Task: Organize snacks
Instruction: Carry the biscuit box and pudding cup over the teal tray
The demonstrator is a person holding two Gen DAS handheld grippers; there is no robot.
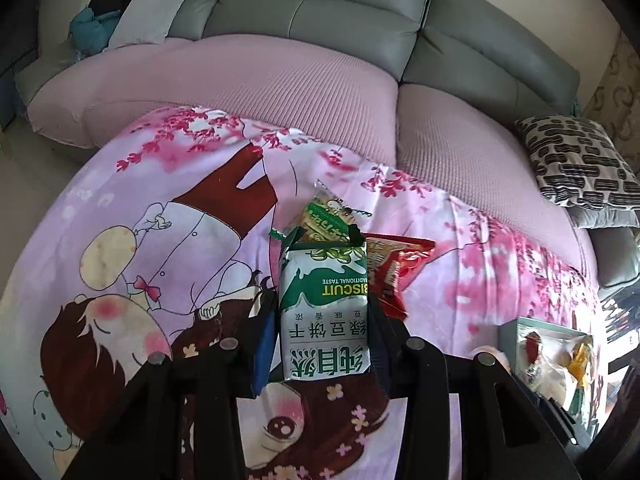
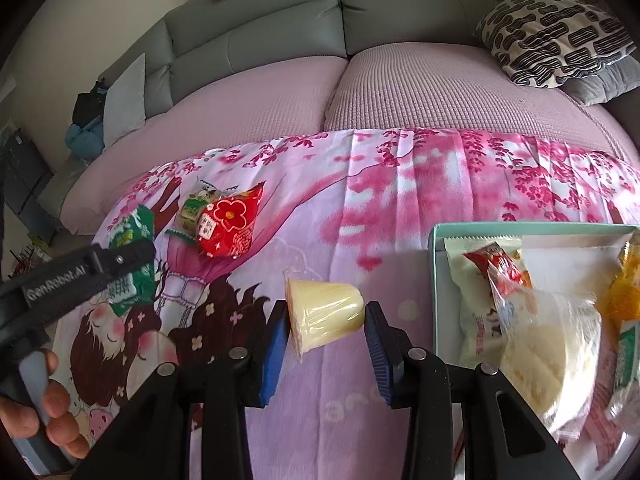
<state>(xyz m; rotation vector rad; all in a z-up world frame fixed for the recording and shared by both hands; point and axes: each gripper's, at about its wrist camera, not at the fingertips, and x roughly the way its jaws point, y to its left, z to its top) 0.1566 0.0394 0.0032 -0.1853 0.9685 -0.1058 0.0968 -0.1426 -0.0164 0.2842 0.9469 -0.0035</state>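
The left gripper [image 1: 324, 320] is clamped on a green-and-white biscuit packet [image 1: 325, 304], its blue pads pressing both sides. Just beyond the packet, a green wrapped snack [image 1: 326, 216] and a red snack packet [image 1: 394, 268] lie on the pink cartoon blanket [image 1: 160, 200]. The right gripper [image 2: 326, 328] is closed on a pale yellow jelly cup [image 2: 324, 314] lying sideways between its pads. To its right sits a mint-edged box [image 2: 520, 229] with several wrapped snacks inside. A hand [image 2: 36, 408] grips the left tool's handle at the near left.
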